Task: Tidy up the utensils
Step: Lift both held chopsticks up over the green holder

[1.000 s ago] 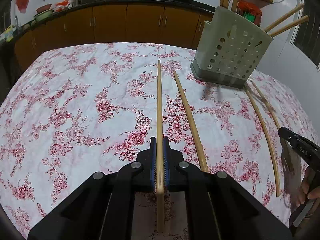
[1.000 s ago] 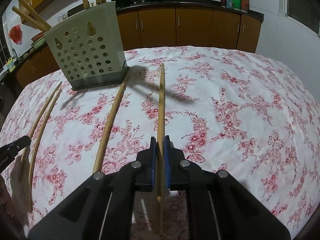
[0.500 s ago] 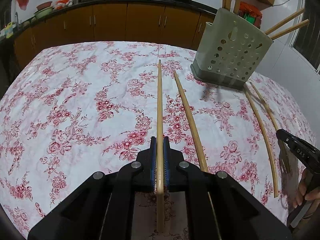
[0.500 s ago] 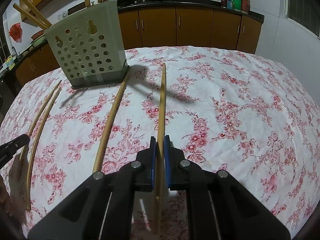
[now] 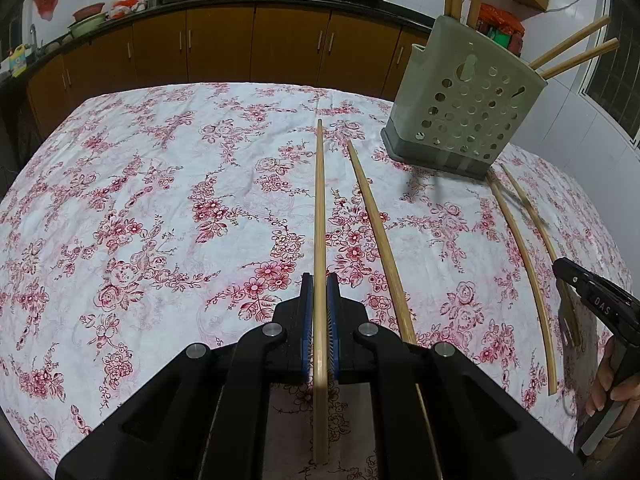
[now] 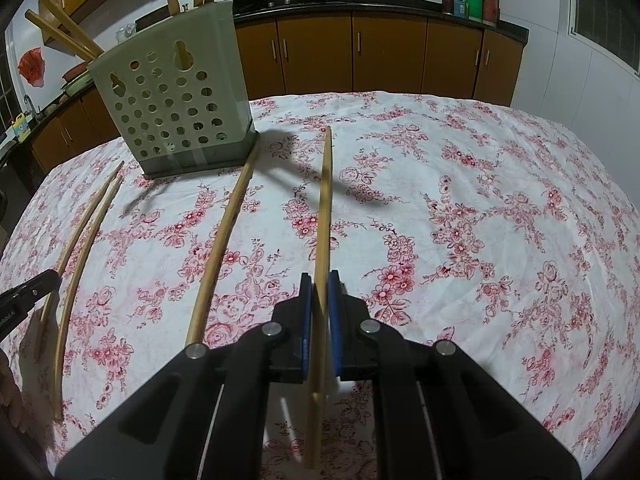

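Two grippers sit at the bottom centre of our two wrist views, each clamped on a single wooden chopstick. Our left gripper (image 5: 319,280) pinches its chopstick (image 5: 319,216) between blue pads, and the stick runs straight up the middle of the frame over the floral tablecloth (image 5: 140,220). Just right of it a loose chopstick (image 5: 376,232) lies on the cloth, angling toward the upper centre. Farther right a curved pair of chopsticks (image 5: 520,240) lies side by side, and at the right edge we see the other gripper's black tip and a person's fingers (image 5: 604,384). In the right wrist view our right gripper (image 6: 320,280) likewise squeezes a chopstick (image 6: 325,208) that points up the centre, with a loose chopstick (image 6: 224,240) to its left and the curved pair (image 6: 84,240) near the left edge. Beyond them, a pale green perforated utensil holder (image 6: 176,108) stands upright on the cloth at upper left, several chopsticks already sticking out of its top. Brown kitchen cabinets (image 6: 384,52) line the far wall.
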